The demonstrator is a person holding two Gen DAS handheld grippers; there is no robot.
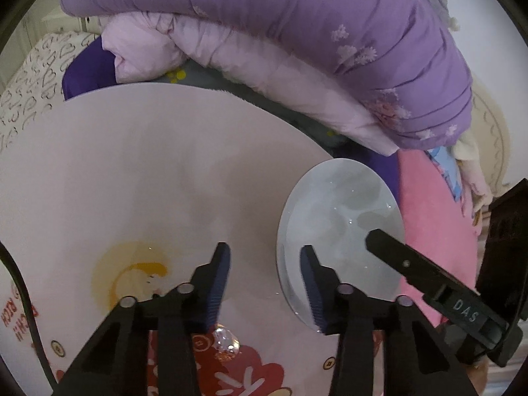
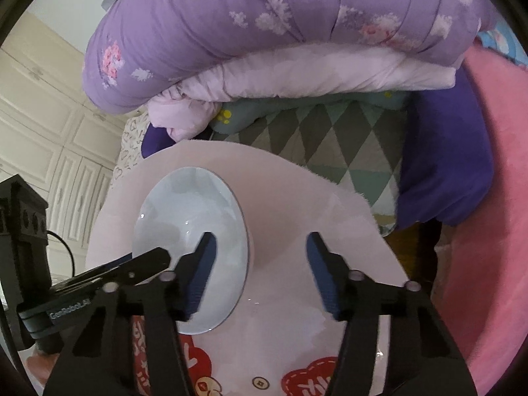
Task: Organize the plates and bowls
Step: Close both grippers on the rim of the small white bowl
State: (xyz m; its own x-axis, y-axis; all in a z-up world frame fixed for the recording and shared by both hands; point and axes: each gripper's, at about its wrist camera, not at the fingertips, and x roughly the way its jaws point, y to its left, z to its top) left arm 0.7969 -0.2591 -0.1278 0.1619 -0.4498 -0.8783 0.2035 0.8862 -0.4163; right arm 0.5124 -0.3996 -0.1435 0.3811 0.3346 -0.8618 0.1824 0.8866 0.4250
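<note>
A pale blue-white plate (image 1: 340, 217) lies flat on the round pink table (image 1: 132, 165), near its right edge in the left wrist view. My left gripper (image 1: 265, 283) straddles the plate's near-left rim, one pad over the plate and one over the table. A clear gap shows between the pads, so it is open. In the right wrist view the same plate (image 2: 191, 217) sits left of centre. My right gripper (image 2: 260, 270) straddles its right rim, also open. Each gripper's black finger shows in the other's view, over the plate.
Folded purple and lilac quilts (image 1: 297, 33) are piled behind the table. A pink blanket (image 2: 488, 198) lies to the right and a cream wardrobe (image 2: 43, 132) stands at the left. A small faceted clear bead (image 1: 226, 343) rests on the table's red print.
</note>
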